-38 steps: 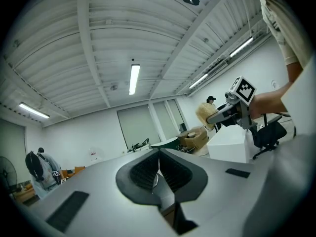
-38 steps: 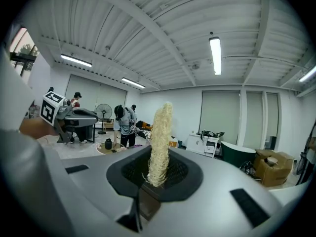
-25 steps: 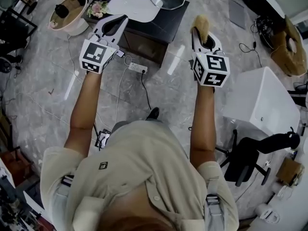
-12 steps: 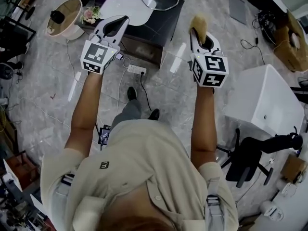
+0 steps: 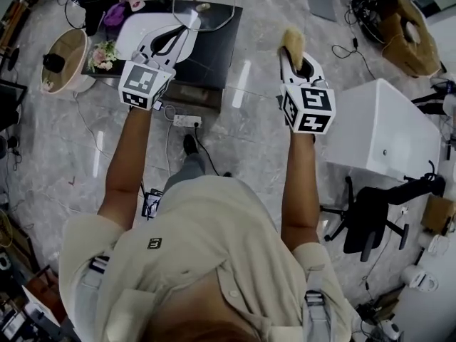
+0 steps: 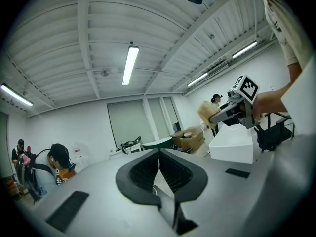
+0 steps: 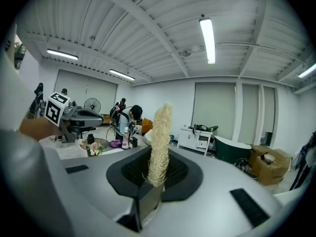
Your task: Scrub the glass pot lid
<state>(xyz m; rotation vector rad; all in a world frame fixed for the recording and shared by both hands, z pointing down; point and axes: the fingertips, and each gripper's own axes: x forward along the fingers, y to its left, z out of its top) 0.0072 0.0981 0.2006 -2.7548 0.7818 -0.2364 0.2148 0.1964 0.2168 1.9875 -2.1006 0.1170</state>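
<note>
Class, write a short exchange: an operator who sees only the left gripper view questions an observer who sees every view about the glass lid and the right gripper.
Operator: My left gripper is shut on nothing, and I see no lid. Where is it?
Observer: The head view shows the glass lid lying on a dark table, ahead of your gripper.
Operator: The right gripper holds something tan. What?
Observer: Its own view shows a fibrous scrubber clamped upright between its jaws.

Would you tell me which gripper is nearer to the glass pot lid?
Left. The left gripper is just short of the glass pot lid; the right gripper is farther off to its right.
</note>
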